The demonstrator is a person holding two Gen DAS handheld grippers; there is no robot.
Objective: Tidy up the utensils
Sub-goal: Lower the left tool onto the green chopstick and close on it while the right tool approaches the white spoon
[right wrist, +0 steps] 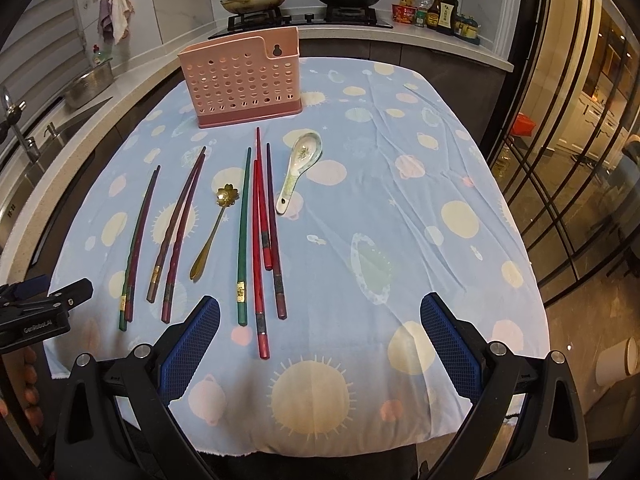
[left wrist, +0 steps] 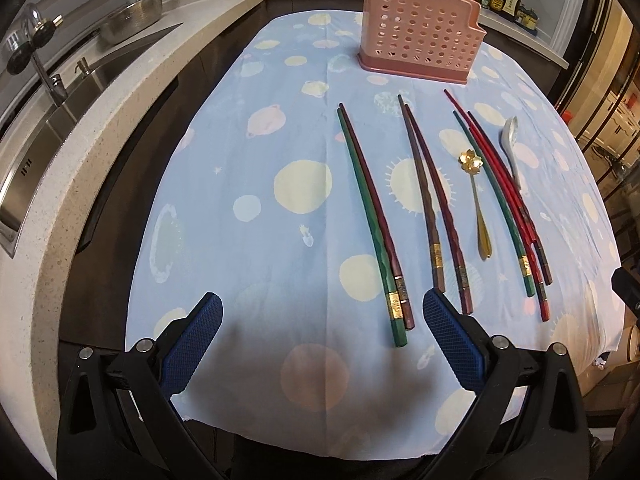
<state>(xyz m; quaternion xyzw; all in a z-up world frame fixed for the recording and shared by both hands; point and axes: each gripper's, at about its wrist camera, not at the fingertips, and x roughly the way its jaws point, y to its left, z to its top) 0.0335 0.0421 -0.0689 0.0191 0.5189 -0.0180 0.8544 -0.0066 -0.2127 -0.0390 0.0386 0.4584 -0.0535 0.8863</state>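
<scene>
A pink perforated utensil holder (left wrist: 420, 40) (right wrist: 244, 84) stands at the far side of the table. Before it lie several chopsticks: a green and maroon pair (left wrist: 372, 220) (right wrist: 138, 240), a brown and maroon pair (left wrist: 432, 200) (right wrist: 180, 224), and a green, red and dark group (left wrist: 504, 204) (right wrist: 260, 232). A gold flower-headed spoon (left wrist: 476, 200) (right wrist: 214, 228) and a white ceramic spoon (left wrist: 512, 144) (right wrist: 300, 168) lie among them. My left gripper (left wrist: 320, 308) is open and empty above the near edge, close to the green and maroon pair's handles. My right gripper (right wrist: 320, 308) is open and empty, right of the chopsticks.
A blue cloth with pale dots (left wrist: 260, 240) (right wrist: 400, 220) covers the table. A counter with sink and tap (left wrist: 52, 92) runs along the left. A stove with pans (right wrist: 304, 4) and bottles (right wrist: 440, 12) are behind. Glass doors (right wrist: 580, 140) stand at the right. The left gripper's body (right wrist: 44, 312) shows at the right wrist view's left edge.
</scene>
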